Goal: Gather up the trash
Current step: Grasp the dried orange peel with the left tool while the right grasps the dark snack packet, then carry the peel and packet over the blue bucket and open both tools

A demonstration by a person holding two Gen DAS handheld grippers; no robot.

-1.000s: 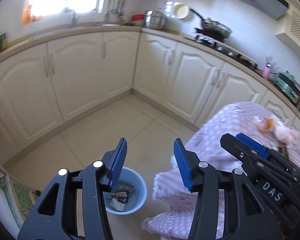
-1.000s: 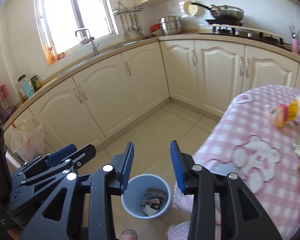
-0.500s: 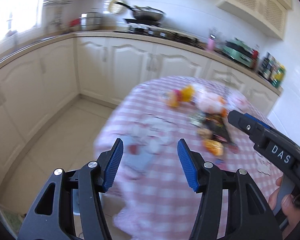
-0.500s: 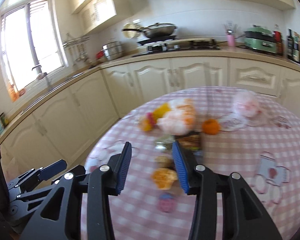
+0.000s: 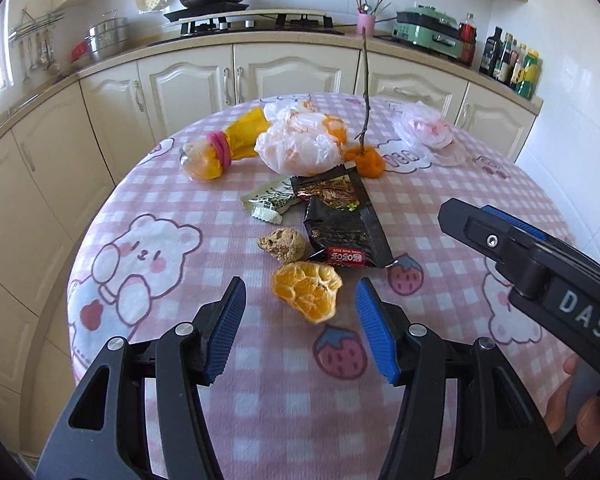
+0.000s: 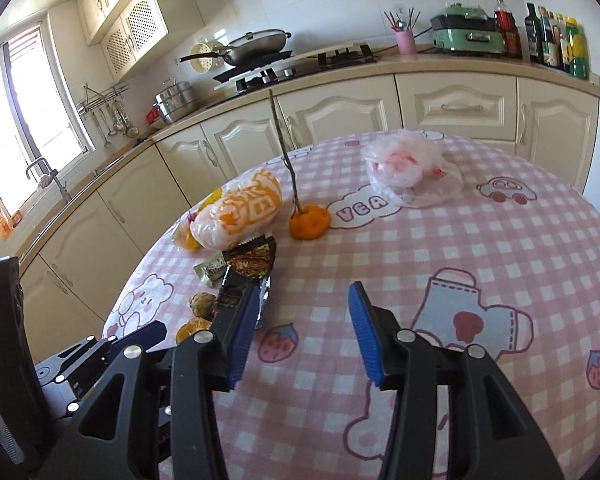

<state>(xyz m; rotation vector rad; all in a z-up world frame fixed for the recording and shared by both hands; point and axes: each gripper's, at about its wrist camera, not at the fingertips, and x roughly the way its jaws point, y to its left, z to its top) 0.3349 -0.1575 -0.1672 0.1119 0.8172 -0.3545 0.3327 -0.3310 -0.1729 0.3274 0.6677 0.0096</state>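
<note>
Left gripper [image 5: 300, 322]: black frame with blue ribbed pads, jaws part-way apart and closing, nothing pressed between them; above the round table with the pink checked cartoon cloth [image 5: 228, 432].
Right gripper [image 6: 302, 334]: same build, jaws part-way apart and opening, only bare cloth in the gap.
Trash, left view: torn orange peel piece [image 5: 306, 292] sits just beyond the gap between the left pads; a brown crumbly lump [image 5: 282, 244] next behind it; a black foil snack wrapper [image 5: 342, 220] beside that; a pale green printed wrapper [image 5: 270, 200] touching the black one's far end.
Farther back: a white plastic bag with orange print [image 5: 300, 146], a yellow bag tied with a pink band [image 5: 228, 148], an orange fruit with a thin upright twig [image 5: 366, 160], a crumpled clear pink-tinted bag [image 5: 422, 128].
Only in right view: window and sink tap at left; the cloth's jug drawing near the right pad.
Only in left view: the whole peel; fingers of a hand [image 5: 580, 400] on the right gripper's handle.
Hidden: in the right view its left pad covers part of the black wrapper and the peel [image 6: 192, 328] is half behind the frame.
Cut off: table's near edge, in both views.
Open room: bare cloth on the table's right half; cream cabinets [image 6: 456, 108] stand behind the far rim.
</note>
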